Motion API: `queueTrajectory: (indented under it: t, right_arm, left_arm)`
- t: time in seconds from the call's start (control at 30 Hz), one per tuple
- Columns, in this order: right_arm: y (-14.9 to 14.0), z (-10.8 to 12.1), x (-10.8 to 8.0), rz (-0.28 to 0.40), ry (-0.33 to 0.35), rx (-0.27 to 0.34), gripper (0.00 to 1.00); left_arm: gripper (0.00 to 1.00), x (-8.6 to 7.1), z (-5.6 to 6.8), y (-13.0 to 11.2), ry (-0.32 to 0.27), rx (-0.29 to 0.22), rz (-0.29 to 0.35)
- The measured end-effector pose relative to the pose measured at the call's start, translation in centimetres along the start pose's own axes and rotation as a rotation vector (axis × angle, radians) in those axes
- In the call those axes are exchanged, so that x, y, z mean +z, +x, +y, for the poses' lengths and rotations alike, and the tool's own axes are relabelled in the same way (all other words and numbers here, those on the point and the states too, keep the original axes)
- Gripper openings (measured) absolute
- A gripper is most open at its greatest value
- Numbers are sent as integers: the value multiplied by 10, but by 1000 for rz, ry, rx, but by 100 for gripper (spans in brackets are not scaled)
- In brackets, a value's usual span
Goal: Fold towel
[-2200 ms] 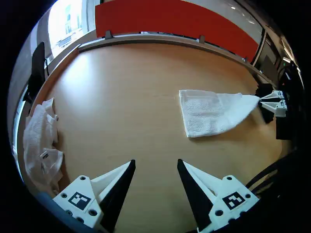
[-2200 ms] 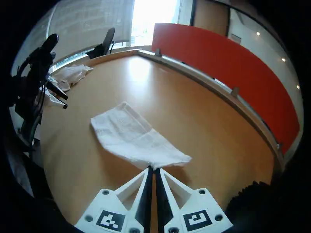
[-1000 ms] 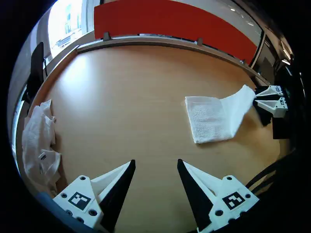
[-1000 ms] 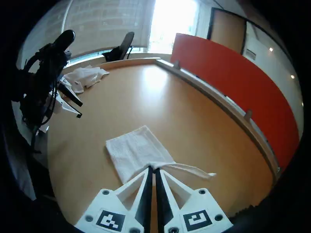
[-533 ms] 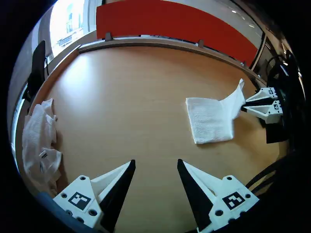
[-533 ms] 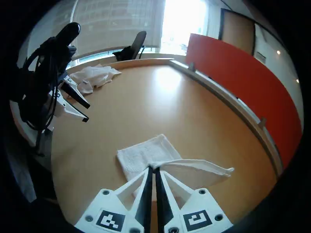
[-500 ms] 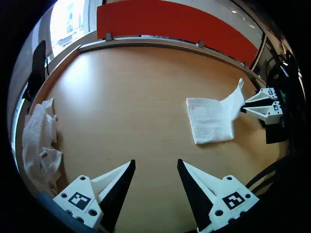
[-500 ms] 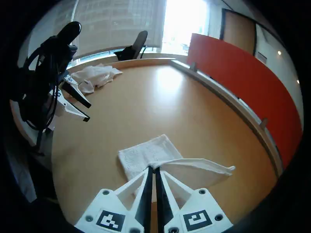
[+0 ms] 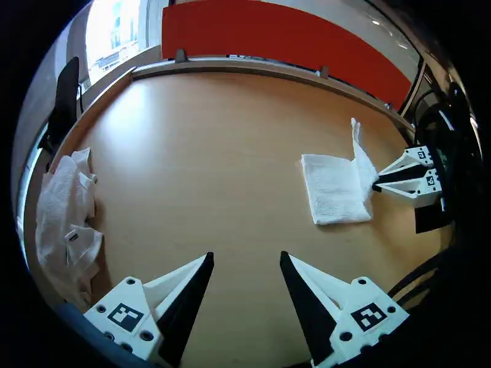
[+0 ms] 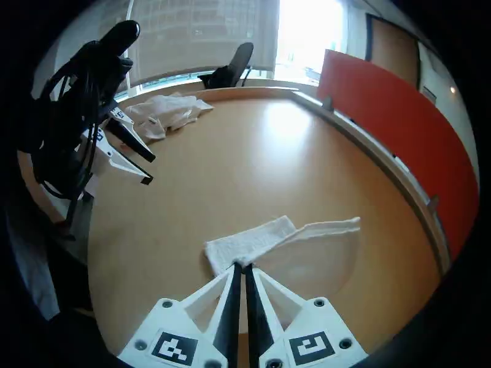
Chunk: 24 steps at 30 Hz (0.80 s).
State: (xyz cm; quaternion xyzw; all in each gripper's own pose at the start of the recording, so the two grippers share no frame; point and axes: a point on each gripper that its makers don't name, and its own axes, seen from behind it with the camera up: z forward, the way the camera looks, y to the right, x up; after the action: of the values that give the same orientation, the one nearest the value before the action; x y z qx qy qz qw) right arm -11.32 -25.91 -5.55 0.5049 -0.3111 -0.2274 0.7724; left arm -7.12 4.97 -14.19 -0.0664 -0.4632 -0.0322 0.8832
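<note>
Right gripper view: right tool (image 10: 244, 267) clamped on towel (image 10: 251, 243) corner, now lifted higher; left tool (image 9: 245, 257) gaping, empty.

Nubby cloth towel (image 9: 336, 187) — glossy wood table (image 9: 202, 159)

On the light-brown wooden tabletop (image 9: 202, 153), right of centre in the left gripper view: white terry towel (image 9: 334, 196), flat, with its right flap standing up. Clamped on that flap's edge: white-and-black right gripper (image 9: 375, 184). Along the left rim: crumpled heap of white cloths (image 9: 61, 208), with a black office chair (image 9: 61, 110) behind. Beyond the far edge: long red partition panel (image 9: 276, 30). Nearest, over bare wood: white-and-black left gripper (image 9: 245, 254), well apart from the towel.
</note>
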Motion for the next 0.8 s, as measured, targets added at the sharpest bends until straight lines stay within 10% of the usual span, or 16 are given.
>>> queueTrajectory:
  t: [0.27,0.8]
  right_arm:
    - [-11,3,3,-27,-23,21,70]
    - [-38,8,-10,-59,-56,68,72]
  left_arm:
    - [79,-1,-5,-2,5,-6,-2]
    - [79,-2,0,0,-1,3,2]
